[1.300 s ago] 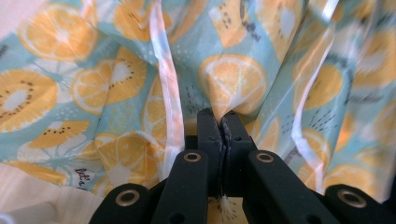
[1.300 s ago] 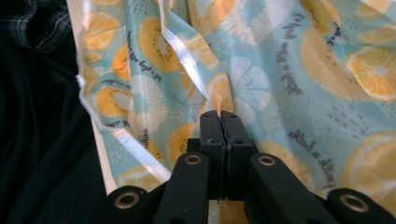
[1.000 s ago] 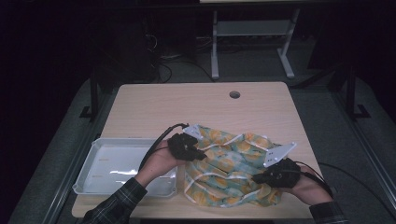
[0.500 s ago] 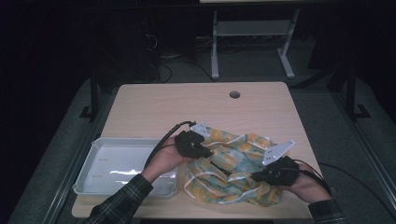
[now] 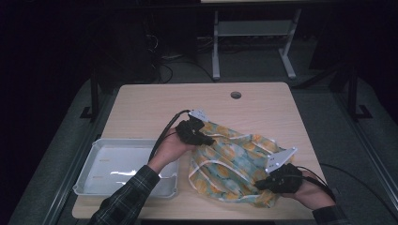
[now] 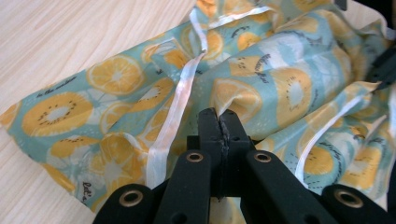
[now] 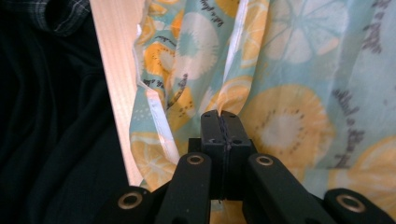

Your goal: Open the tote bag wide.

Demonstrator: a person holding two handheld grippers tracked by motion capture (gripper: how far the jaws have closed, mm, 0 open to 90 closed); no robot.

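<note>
one crumpled cloth (image 5: 234,161), teal with orange and kiwi slices and white trim, lies on the bench (image 5: 155,105) beside one grey tray (image 5: 89,164). two grippers, left gripper (image 5: 206,139) and right gripper (image 5: 263,185), jaws clenched on its fabric.

1. Cloth (image 5: 232,161) between both tongs: pale teal, printed with orange and kiwi slices, white ribbon trim.
2. Left tongs (image 6: 218,122) and right tongs (image 7: 220,122): black.
3. Tray (image 5: 89,176) beside the left tongs: pale grey.
4. Surface (image 5: 150,108): light wood grain.
5. Sleeve (image 5: 124,201): dark plaid.
</note>
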